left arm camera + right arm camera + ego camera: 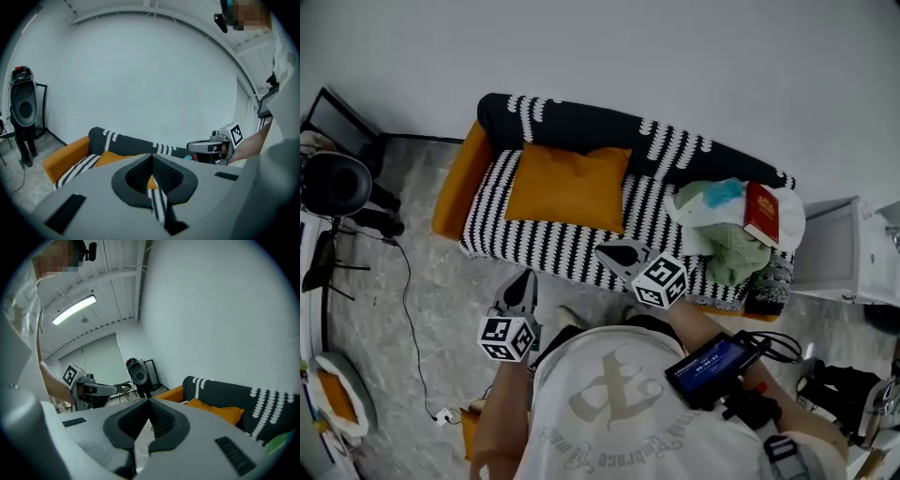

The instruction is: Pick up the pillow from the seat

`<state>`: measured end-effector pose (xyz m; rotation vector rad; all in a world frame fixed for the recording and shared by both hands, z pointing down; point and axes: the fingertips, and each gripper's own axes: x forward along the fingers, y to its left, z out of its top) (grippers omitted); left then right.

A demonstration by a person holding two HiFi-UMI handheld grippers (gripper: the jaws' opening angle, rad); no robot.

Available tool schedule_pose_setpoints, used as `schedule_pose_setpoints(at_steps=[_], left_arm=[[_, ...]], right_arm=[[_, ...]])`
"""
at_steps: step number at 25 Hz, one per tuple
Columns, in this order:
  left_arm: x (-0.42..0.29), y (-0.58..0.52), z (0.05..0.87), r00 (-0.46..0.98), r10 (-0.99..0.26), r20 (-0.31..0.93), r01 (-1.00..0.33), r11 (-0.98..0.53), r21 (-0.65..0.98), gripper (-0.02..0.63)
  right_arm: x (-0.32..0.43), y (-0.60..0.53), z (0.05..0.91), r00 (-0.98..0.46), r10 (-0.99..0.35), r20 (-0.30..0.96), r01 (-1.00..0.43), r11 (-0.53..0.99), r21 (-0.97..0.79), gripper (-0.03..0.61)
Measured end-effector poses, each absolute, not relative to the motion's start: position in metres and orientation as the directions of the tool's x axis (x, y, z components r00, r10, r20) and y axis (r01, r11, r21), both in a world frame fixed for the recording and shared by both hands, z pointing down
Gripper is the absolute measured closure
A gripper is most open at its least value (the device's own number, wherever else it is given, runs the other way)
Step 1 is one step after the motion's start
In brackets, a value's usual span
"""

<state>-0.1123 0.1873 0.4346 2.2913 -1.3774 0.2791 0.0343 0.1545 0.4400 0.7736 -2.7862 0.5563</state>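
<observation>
Striped sofa seat [534, 240] bears a plump orange pillow [569, 187]; left gripper [526, 277] and right gripper [603, 251] closed, empty.

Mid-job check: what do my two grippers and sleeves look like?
The left gripper and right gripper match: grey bodies, pointed tongs lined with black ribbed pads, each carrying a white cube with black square markers. The person wears a pale short-sleeved printed T-shirt.

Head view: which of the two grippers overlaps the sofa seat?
The right gripper: it shows against the front edge of the striped seat. The left gripper shows against the floor, short of it.
</observation>
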Motion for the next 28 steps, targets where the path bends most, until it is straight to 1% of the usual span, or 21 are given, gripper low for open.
schedule_pose_setpoints(at_steps=[14,22,28], left_arm=[[-0.202,0.166,0.437,0.555,-0.734,0.392,-0.832,-0.481,0.277,0.604],[-0.236,0.157,0.441,0.553,-0.733,0.396,-0.833,-0.476,0.283,0.604],[-0.246,0.140,0.442,0.546,-0.734,0.404,-0.837,-0.469,0.281,0.604]], right_arm=[[-0.014,0.141,0.453,-0.718,-0.592,0.366,-0.692,0.666,-0.279,0.566],[-0.042,0.125,0.453,-0.703,-0.612,0.363,-0.708,0.653,-0.270,0.566],[-0.053,0.103,0.457,-0.703,-0.612,0.362,-0.709,0.645,-0.286,0.566]])
